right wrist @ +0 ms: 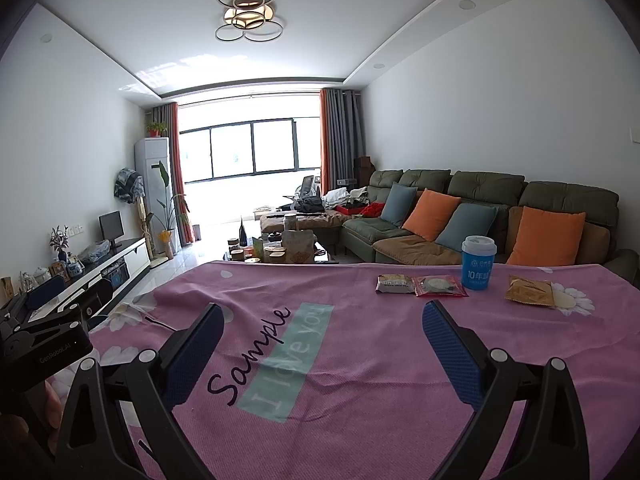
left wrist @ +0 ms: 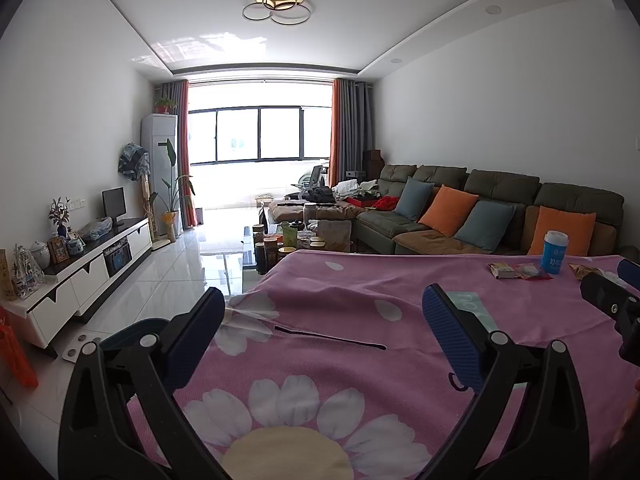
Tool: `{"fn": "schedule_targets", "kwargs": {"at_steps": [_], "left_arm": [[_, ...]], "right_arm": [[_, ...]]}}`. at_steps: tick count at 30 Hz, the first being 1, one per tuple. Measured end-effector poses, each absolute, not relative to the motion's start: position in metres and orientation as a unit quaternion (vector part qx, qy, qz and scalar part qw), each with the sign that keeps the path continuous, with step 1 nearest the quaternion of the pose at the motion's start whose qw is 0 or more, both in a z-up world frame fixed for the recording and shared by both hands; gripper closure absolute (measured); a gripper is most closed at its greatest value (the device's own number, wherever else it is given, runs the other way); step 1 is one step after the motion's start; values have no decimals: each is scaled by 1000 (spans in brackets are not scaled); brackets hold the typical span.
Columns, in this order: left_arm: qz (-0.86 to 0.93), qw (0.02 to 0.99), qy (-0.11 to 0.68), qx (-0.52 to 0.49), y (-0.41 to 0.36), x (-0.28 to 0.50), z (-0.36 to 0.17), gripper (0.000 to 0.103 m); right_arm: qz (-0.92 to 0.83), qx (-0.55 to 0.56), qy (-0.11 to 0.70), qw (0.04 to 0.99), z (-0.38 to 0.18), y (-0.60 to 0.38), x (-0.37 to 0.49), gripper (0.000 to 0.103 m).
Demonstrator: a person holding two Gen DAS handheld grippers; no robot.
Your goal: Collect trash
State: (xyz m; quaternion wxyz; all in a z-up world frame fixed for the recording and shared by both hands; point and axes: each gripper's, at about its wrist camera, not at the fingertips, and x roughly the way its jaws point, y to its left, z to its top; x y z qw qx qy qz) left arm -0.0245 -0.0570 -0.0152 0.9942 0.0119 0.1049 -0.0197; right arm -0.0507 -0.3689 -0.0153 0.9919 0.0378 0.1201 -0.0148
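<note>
Three snack wrappers (right wrist: 422, 285) and a blue cup (right wrist: 478, 263) sit at the pink cloth's (right wrist: 360, 360) far right. The right view shows them whole; the left view crams them at its edge. Left gripper (left wrist: 324, 322) and right gripper (right wrist: 324, 334) hang wide apart, empty.

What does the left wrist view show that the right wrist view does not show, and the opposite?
Only the left wrist view shows a white perforated plate on the floor. Only the right wrist view shows the printed word "Sample" on the pink cloth. Both show the blue cup, the snack wrappers and the sofa. Both grippers, left gripper and right gripper, are open.
</note>
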Motion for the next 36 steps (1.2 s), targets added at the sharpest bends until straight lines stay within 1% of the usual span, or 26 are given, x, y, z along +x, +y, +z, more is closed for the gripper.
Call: {"fn": "schedule_targets", "kwargs": {"at_steps": [27, 30, 33, 36], "left_arm": [[-35, 992, 119, 17, -57, -25, -17, 6], [-59, 986, 157, 23, -61, -14, -17, 6], [-78, 970, 228, 36, -65, 11, -23, 6], [-91, 946, 310, 32, -65, 48, -35, 6]], "right_arm": [[-16, 44, 127, 991, -18, -374, -49, 7], [-18, 42, 130, 990, -17, -379, -49, 7], [-22, 40, 153, 987, -17, -391, -42, 7], [-25, 55, 201, 978, -21, -413, -29, 7]]}}
